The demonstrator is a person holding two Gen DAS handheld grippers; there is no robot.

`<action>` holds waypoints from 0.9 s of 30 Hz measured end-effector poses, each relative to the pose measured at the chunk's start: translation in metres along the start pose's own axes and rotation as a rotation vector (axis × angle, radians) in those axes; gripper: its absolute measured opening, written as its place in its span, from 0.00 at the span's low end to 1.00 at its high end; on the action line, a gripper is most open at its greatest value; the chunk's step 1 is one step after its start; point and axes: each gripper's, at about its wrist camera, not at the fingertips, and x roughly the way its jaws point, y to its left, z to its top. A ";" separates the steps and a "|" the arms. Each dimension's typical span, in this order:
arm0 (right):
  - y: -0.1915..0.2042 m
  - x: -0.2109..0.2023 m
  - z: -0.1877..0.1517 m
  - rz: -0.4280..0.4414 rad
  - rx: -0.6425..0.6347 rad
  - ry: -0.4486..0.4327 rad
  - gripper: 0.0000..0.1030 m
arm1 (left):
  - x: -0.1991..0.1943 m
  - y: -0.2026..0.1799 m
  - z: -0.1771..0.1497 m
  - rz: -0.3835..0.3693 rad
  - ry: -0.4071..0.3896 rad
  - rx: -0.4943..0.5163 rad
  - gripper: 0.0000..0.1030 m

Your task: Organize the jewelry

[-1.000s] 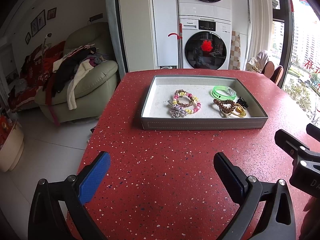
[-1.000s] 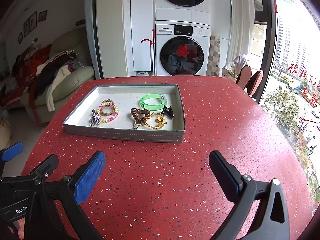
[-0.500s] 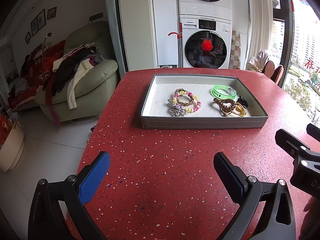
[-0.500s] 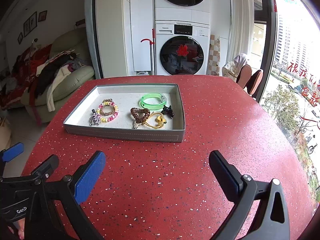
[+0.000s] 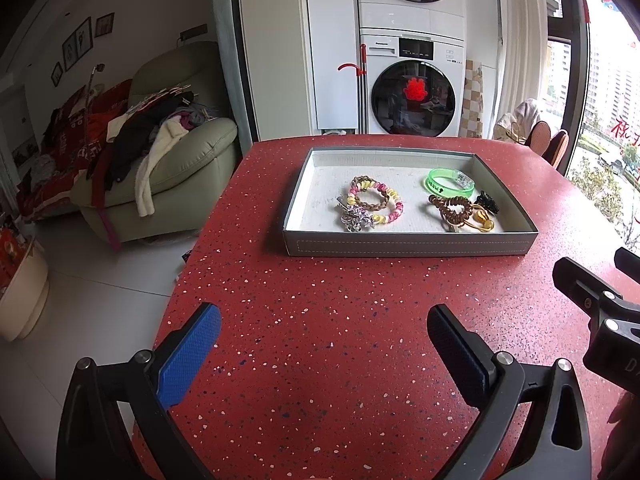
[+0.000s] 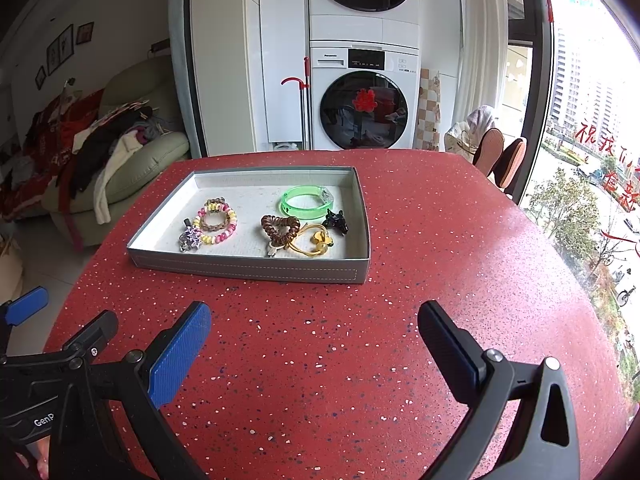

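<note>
A grey tray stands on the red speckled table and holds the jewelry. Inside lie a pink-and-yellow beaded bracelet with a silver star clip, a green bangle, a brown coil hair tie, a yellow hair tie and a small black clip. My left gripper hangs open over the table, short of the tray. My right gripper is open too, with nothing between its fingers.
The red table ends close on the left, above white floor. A green armchair piled with clothes stands beyond that edge. Stacked washing machines are behind the table, and chairs sit by the window at right.
</note>
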 end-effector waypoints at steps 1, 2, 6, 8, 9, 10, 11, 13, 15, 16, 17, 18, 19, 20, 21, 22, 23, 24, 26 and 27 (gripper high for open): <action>0.000 0.000 0.000 0.000 0.000 0.000 1.00 | 0.000 0.000 0.000 0.000 0.000 0.000 1.00; 0.000 0.000 0.000 0.001 -0.001 0.000 1.00 | 0.000 0.000 0.000 0.000 0.001 0.001 1.00; 0.000 0.000 0.000 0.000 0.000 0.000 1.00 | 0.000 0.000 0.000 0.000 0.000 0.000 1.00; 0.000 0.000 0.000 -0.001 0.001 0.000 1.00 | 0.000 0.000 0.000 0.000 0.000 0.000 1.00; 0.000 -0.001 0.000 0.000 0.003 -0.001 1.00 | 0.000 0.000 0.000 0.000 0.000 0.001 1.00; -0.001 0.000 0.000 0.000 0.001 -0.001 1.00 | 0.000 -0.001 0.000 0.001 0.000 0.001 1.00; -0.001 0.000 0.000 0.000 0.001 -0.001 1.00 | 0.000 -0.001 0.000 0.001 0.000 0.000 1.00; -0.001 -0.001 0.000 0.000 0.001 -0.001 1.00 | 0.000 0.000 0.000 0.001 0.001 -0.001 1.00; -0.001 -0.001 0.000 -0.001 0.001 -0.001 1.00 | 0.000 -0.001 0.000 0.000 0.002 -0.003 1.00; -0.001 -0.001 0.000 0.000 0.001 0.000 1.00 | 0.000 -0.001 -0.001 0.000 0.003 -0.004 1.00; -0.001 -0.001 0.000 0.000 0.002 0.000 1.00 | 0.000 0.000 -0.002 0.000 0.004 -0.005 1.00; -0.001 -0.002 0.000 -0.001 0.001 0.000 1.00 | 0.000 -0.001 -0.003 0.001 0.004 -0.005 1.00; -0.001 -0.001 0.000 -0.001 0.001 0.000 1.00 | 0.000 0.000 -0.003 0.001 0.005 -0.004 1.00; -0.001 -0.001 0.000 -0.001 0.001 -0.001 1.00 | 0.000 0.000 -0.003 0.001 0.005 -0.004 1.00; -0.002 -0.001 0.000 -0.001 0.001 -0.001 1.00 | 0.000 -0.001 -0.002 0.001 0.004 -0.004 1.00; -0.002 -0.001 0.000 -0.001 0.001 -0.001 1.00 | 0.000 0.000 -0.003 0.001 0.004 -0.004 1.00; -0.002 -0.001 0.000 -0.001 0.001 -0.001 1.00 | 0.000 -0.001 -0.002 0.001 0.005 -0.004 1.00; -0.002 -0.001 0.000 -0.001 0.001 -0.001 1.00 | 0.000 -0.001 -0.002 0.001 0.005 -0.004 1.00; -0.002 -0.001 0.000 -0.001 0.002 -0.001 1.00 | 0.000 0.000 -0.003 0.001 0.006 -0.005 1.00; -0.002 -0.001 0.000 0.000 0.002 0.000 1.00 | 0.000 -0.001 -0.002 0.001 0.006 -0.004 1.00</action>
